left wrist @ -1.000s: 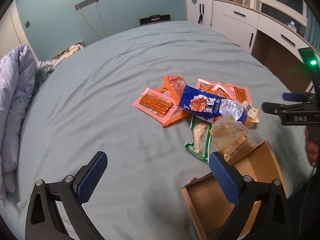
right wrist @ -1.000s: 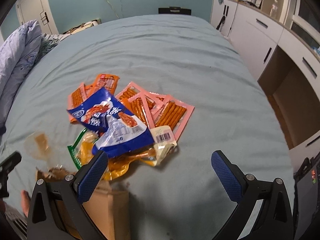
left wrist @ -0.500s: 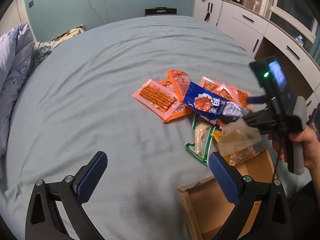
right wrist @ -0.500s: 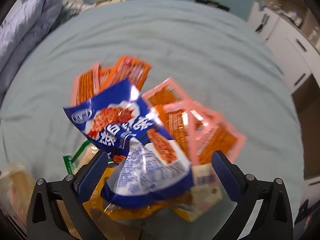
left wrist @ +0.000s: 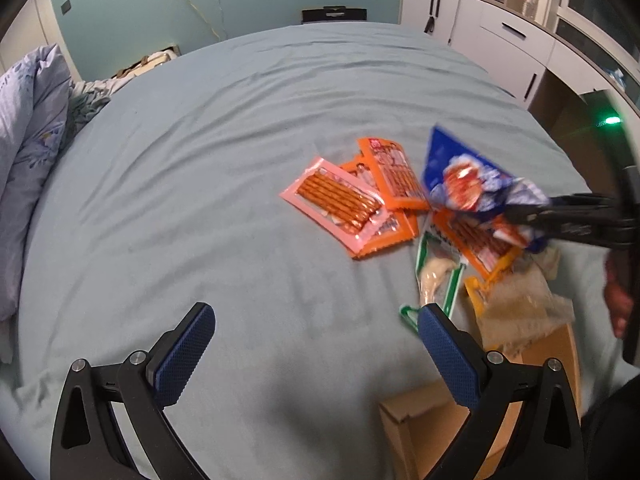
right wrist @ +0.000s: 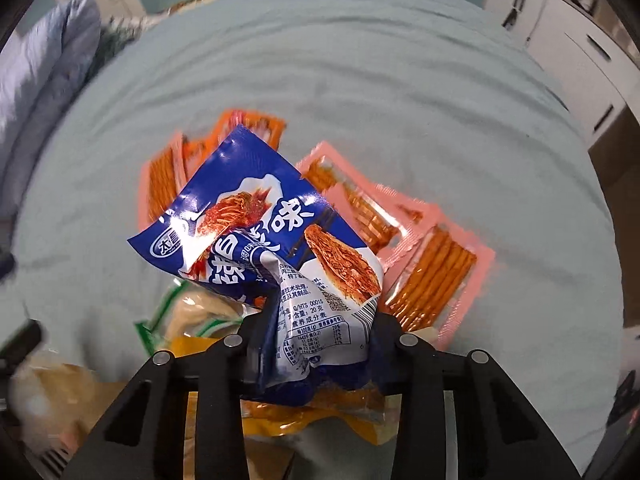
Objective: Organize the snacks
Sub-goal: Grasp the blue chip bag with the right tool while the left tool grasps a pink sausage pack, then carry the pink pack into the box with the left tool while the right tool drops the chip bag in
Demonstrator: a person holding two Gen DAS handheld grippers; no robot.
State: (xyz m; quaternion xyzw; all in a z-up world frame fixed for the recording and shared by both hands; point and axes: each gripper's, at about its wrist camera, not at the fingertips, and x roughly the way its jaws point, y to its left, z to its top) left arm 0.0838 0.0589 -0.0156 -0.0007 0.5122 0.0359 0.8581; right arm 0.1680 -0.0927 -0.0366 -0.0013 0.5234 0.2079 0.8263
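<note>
Right claw (right wrist: 316, 344): jaws pressed together on the crumpled lower end of the blue snack packet (right wrist: 256, 236), nutrition panel bunched between them. The packet rises up and away from the claw, clear of the bed so far as the view tells. In the left wrist view the same claw (left wrist: 532, 214) comes in from the right edge, blurred, with the blue snack packet (left wrist: 472, 184) hanging from its tips above the pile.

Under and just ahead of the right claw: a yellow-orange pouch (right wrist: 320, 412), partly hidden by the claw. To its left a green-edged pouch (right wrist: 188, 316) with pale contents. Ahead and to the right, pink packets of snack sticks (right wrist: 428, 276) fanned on the bedsheet (right wrist: 360, 80); further ahead, orange packets (right wrist: 248, 124) peeking out behind the blue one.

Left claw (left wrist: 316, 348): jaws spread wide, holding nothing, hovering low over bare bedsheet (left wrist: 200, 184). Just beside its right finger, the cardboard box (left wrist: 424, 420), open top. Past that finger, a clear crinkled bag (left wrist: 520, 312), blurred, lies at the box's far edge; contents cannot be made out. Ahead and right, the green-edged pouch (left wrist: 436, 272), then the pink packet (left wrist: 336, 200) overlapping orange ones (left wrist: 392, 172).

Far left, a rumpled floral duvet (left wrist: 28, 152). Far right, white cabinets (left wrist: 500, 40).
</note>
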